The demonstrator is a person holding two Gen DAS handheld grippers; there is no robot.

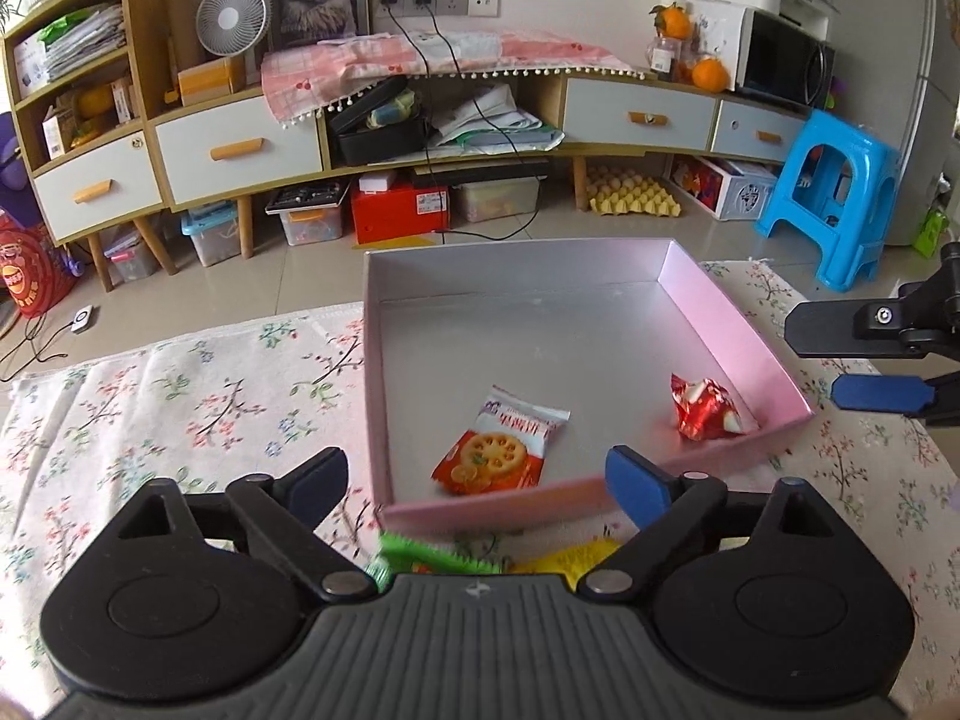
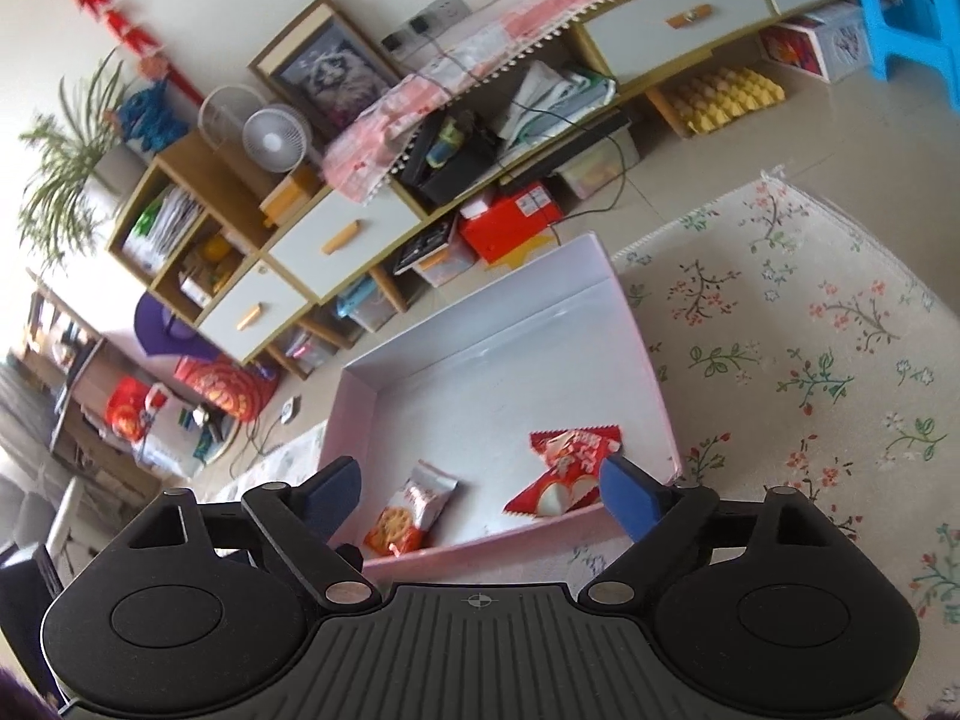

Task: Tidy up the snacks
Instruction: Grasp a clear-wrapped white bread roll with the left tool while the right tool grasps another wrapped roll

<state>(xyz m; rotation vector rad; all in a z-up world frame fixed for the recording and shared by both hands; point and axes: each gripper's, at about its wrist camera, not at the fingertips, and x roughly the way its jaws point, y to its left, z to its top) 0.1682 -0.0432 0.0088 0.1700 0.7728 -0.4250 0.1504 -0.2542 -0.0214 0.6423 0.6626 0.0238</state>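
Left tongs spread, empty | right tongs spread, empty | biscuit packet, red packet ahead in pink box, apparently collected | green packet beneath, unsorted.

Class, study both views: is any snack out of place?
Yes. Two packets, biscuit and red, lie in the pink box. A green packet and a yellow one lie outside on the cloth, by its near wall.
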